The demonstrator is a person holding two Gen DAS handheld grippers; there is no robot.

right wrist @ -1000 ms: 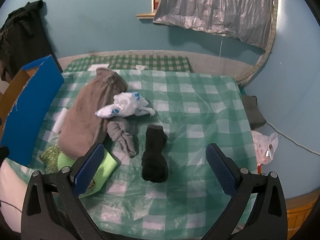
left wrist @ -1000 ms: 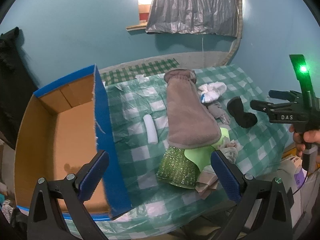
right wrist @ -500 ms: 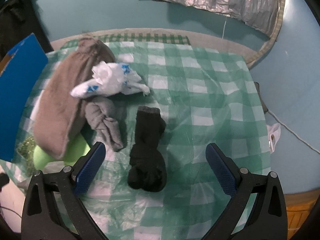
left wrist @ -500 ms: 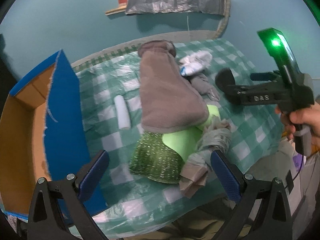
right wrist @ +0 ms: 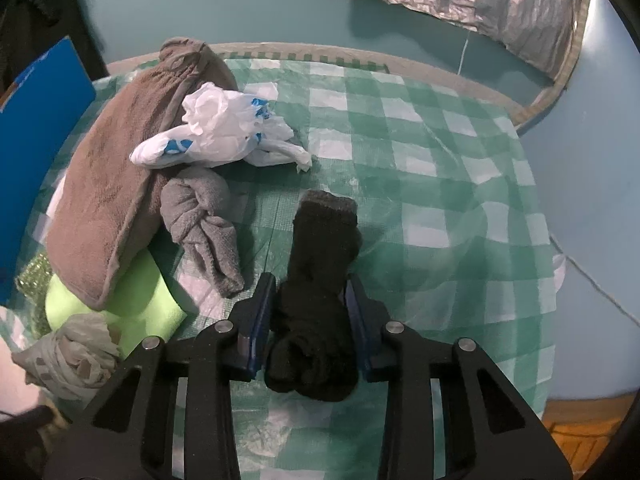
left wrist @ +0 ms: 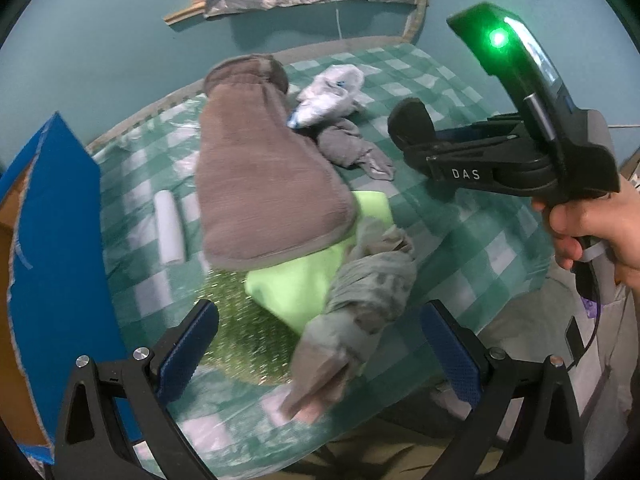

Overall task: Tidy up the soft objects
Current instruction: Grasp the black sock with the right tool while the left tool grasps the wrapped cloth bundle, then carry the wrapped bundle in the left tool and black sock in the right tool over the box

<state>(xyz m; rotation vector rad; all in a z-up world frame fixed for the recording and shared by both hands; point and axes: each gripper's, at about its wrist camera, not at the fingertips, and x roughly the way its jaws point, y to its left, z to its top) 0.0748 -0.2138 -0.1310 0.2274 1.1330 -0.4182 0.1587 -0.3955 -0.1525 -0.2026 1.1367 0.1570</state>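
- Table (right wrist: 460, 152): covered by a green-and-white checked cloth under clear plastic; all the soft objects lie on it.
- Box (left wrist: 52, 216): cardboard with blue outer walls, standing at the table's left edge beside the pile.
- Brown mitt (left wrist: 260, 168): the largest soft item, lying lengthwise with its cuff toward the far wall; its near end overlaps the lime-green cloth (left wrist: 304, 284).
- Green glitter fabric (left wrist: 244, 344): partly under the lime-green cloth, near the table's front edge.
- Beige crumpled bag (left wrist: 360, 304): rests against the lime-green cloth and reaches the front edge, lying between the fingers of the left gripper (left wrist: 316, 344) — those fingers stand wide apart and touch nothing.
- White plastic bag (right wrist: 224, 128): blue-printed and crumpled, leaning on the mitt's right side.
- Grey knotted cloth (right wrist: 204, 224): just in front of the white bag, beside the mitt.
- Black sock (right wrist: 320, 280): rolled, lying right of the grey cloth; its near end sits between the blue pads of the right gripper (right wrist: 308, 320), whose jaws are closing and already press on both of its sides.
- White roll (left wrist: 170, 228): a small cylinder between the mitt and the box.
- Hand (left wrist: 592, 224): wrapped round the right gripper's handle.
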